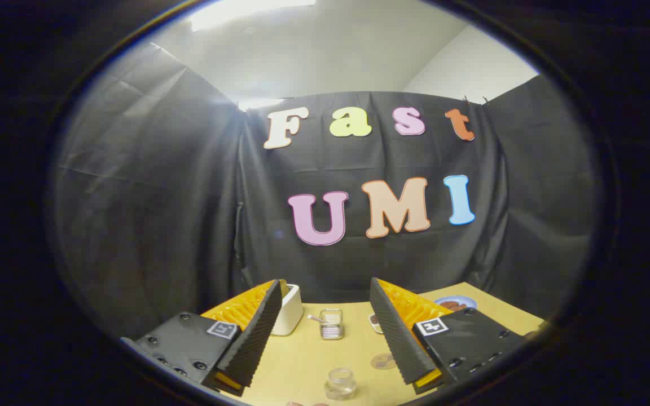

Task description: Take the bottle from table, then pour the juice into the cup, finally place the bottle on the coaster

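The gripper (325, 332) is hovering above the table (302, 361) with its fingers spread wide and nothing between them. Low in the gap between the fingers, near the camera, a small clear glass cup (340, 383) is standing upright on the tabletop. Just to its right, beside the inner edge of the right finger, a round brownish disc, probably the coaster (383, 361), is lying flat. Farther off, between the fingertips, a small clear container with a spoon-like stick (331, 323) is sitting. A white box (290, 310) is standing behind the left fingertip, and a blue plate with brown items (456, 304) is lying beyond the right finger at the far right. A small dish (375, 322) is peeking out at the right finger's inner edge. No bottle can be made out; it may be hidden by the fingers or lie below the camera.

Risk, as a judgement: with the fingers blocking much of the near table, a descent could be knocking over the light cup or nudging the coaster, and a wide grasp could be closing off-centre on a bottle.

The table is a plain pale yellow surface. Black cloth walls are enclosing it, with a white ceiling and bright lighting above.
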Motion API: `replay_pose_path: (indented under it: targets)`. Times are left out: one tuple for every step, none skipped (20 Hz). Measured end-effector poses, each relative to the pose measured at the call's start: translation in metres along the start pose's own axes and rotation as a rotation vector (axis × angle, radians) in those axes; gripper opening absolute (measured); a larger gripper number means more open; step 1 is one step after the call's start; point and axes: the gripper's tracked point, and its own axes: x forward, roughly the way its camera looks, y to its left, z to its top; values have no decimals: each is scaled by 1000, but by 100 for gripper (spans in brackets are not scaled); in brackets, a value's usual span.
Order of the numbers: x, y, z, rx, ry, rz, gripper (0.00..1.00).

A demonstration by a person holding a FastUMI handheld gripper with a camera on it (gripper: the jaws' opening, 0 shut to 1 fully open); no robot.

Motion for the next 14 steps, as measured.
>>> replay_pose_path:
  targets:
    - [2, 0, -3, 1, 5, -5, 99]
    - [1, 1, -5, 4, 7, -10, 99]
    - [3, 1, -5, 8, 9, -14, 99]
    - [4, 3, -7, 9, 10, -17, 99]
    - [5, 3, -7, 8, 8, -22, 99]
    - [5, 3, -8, 5, 8, -25, 99]
    - [7, 3, -8, 1, 8, -27, 99]
    - [8, 2, -9, -3, 7, -29, 99]
    - [10, 2, -9, -6, 7, -30, 99]
    - [11, 2, -10, -7, 6, -32, 99]
    - [12, 1, -10, -5, 6, -34, 99]
    - [14, 1, -12, -2, 5, -37, 99]
    - [15, 0, -12, 1, 4, -40, 99]
    - [15, -1, -13, 4, 5, -45, 99]
